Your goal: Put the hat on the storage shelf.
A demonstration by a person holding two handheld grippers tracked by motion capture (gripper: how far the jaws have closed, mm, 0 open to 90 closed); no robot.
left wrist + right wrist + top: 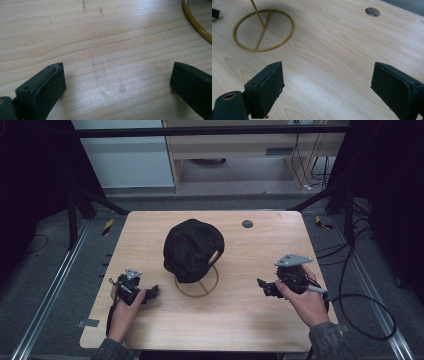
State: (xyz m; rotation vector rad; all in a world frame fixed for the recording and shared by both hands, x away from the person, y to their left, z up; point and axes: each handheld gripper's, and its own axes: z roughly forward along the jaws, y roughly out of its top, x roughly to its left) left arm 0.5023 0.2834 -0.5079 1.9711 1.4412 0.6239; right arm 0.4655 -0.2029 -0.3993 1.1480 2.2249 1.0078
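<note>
A black cap (192, 249) sits on top of a thin gold wire stand whose ring base (197, 282) rests on the wooden table (260, 320) near its middle. My left gripper (150, 291) lies low at the table's left front, left of the stand, open with nothing between its jaws. In the left gripper view a bit of the gold ring (197, 23) curves past the upper right. My right gripper (261, 286) is held right of the stand, open and empty. The right gripper view has the ring base (263, 30) and its upright rod at upper left.
A round dark hole (247, 224) is set in the table's far right part, also the hole (372, 11) in the right gripper view. Black cables (365, 310) trail off the table's right side. Dark frame posts stand at both back corners.
</note>
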